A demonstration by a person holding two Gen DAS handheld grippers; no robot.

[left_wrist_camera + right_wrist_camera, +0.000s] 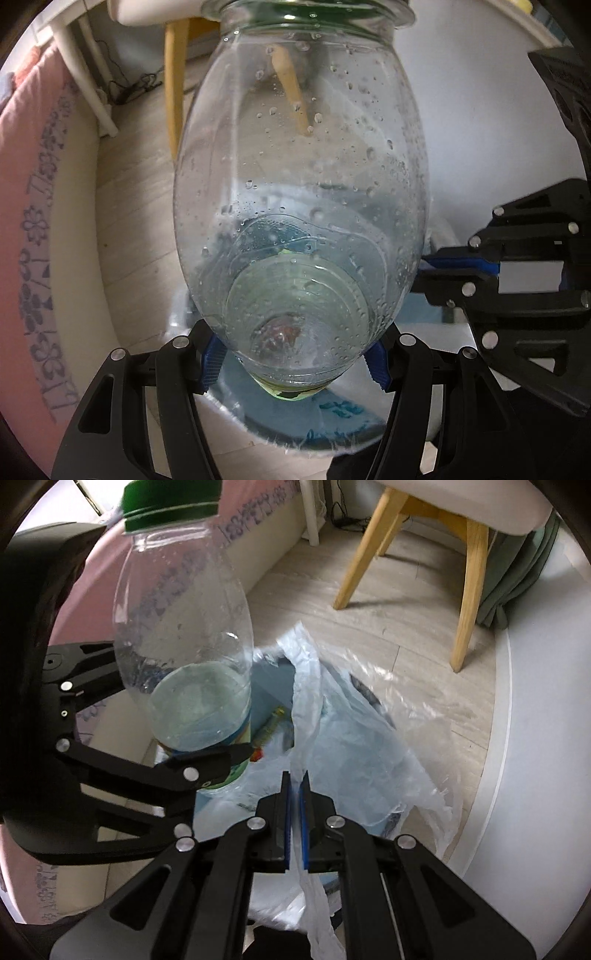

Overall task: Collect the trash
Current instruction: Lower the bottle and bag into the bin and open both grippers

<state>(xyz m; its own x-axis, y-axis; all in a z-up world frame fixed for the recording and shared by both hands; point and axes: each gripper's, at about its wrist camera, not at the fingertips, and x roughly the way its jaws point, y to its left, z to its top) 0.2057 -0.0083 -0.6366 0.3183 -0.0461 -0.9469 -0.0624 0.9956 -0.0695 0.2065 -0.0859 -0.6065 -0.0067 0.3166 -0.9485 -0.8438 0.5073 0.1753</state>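
Note:
A clear plastic bottle point(299, 177) with droplets inside and a green cap point(170, 506) stands between the blue pads of my left gripper point(295, 365), which is shut on its lower, labelled end. The cap end points away from the camera. In the right wrist view the bottle point(184, 627) hangs over the mouth of a thin translucent trash bag point(354, 746), with the left gripper point(155, 709) around its base. My right gripper point(295, 812) is shut on the bag's rim, holding it up. Small wrappers point(271, 723) lie inside the bag. The right gripper point(428, 269) shows beside the bottle.
A chair with light wooden legs point(469, 590) stands on the pale wood floor point(413, 627) beyond the bag. Pink flowered bedding point(40, 206) runs along the left. A white furniture leg point(85, 77) and cables are behind. Green cloth point(517, 572) hangs at the right, by a white curved surface point(535, 775).

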